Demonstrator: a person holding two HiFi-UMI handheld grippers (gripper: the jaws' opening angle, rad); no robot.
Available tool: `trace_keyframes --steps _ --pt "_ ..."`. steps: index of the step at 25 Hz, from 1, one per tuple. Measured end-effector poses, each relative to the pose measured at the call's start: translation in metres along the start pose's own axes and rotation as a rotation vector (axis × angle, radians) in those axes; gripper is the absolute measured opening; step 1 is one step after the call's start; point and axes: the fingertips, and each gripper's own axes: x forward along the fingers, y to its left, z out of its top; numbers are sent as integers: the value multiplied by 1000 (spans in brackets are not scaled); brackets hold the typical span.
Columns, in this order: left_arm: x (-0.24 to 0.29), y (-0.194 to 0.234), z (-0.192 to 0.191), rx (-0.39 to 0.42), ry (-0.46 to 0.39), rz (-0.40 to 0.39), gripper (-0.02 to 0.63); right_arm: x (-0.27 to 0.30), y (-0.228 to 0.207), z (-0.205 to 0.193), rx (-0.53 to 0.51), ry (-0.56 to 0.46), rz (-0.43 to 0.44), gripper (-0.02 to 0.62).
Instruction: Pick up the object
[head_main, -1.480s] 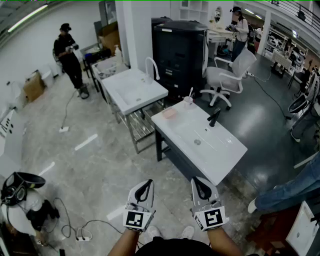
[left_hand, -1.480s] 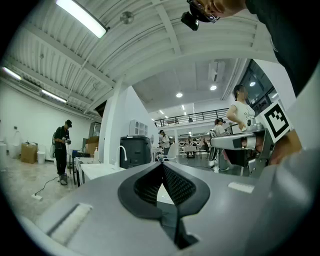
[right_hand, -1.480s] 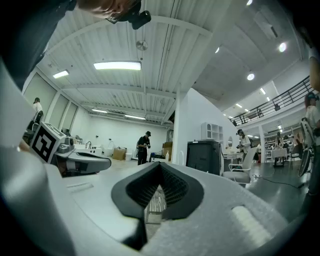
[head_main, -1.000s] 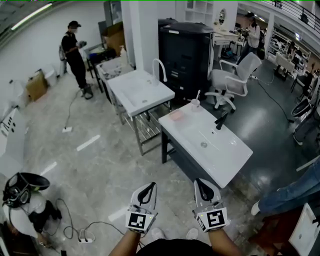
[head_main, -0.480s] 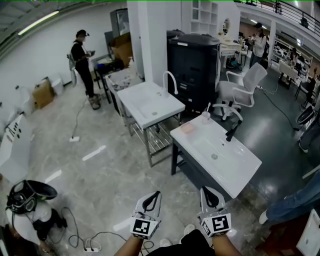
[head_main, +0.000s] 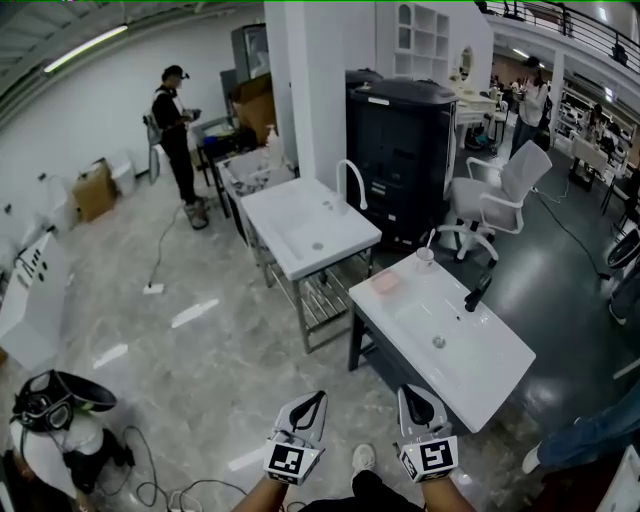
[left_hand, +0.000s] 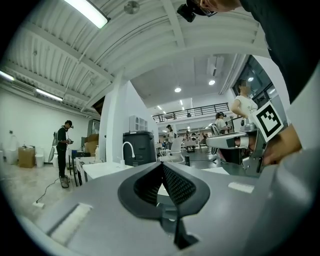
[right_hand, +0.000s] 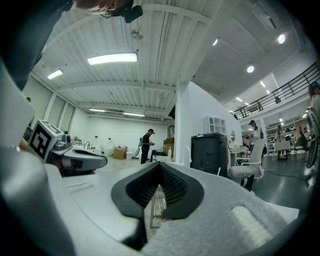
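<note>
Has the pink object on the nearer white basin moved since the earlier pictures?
No. The pink object still lies at the far left corner of the basin top, beside the cup. Only the camera has shifted.

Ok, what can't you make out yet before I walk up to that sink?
Pink item on the near sink counter: head view, too small to identify.
Cup beside it: head view, contents too small.
Those items, both gripper views: hidden behind the shut left gripper and right gripper.
</note>
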Motion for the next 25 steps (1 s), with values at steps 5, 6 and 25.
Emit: trace_keyframes --steps 5,6,25 --pt "51 14 4 -2 5 0 17 38 -32 -5 14 16 11 3" --pt "62 16 6 0 5 0 17 45 -39 -6 18 19 12 3" --pt "209 23 2 28 50 -40 17 131 -140 -7 46 -35 31 3"
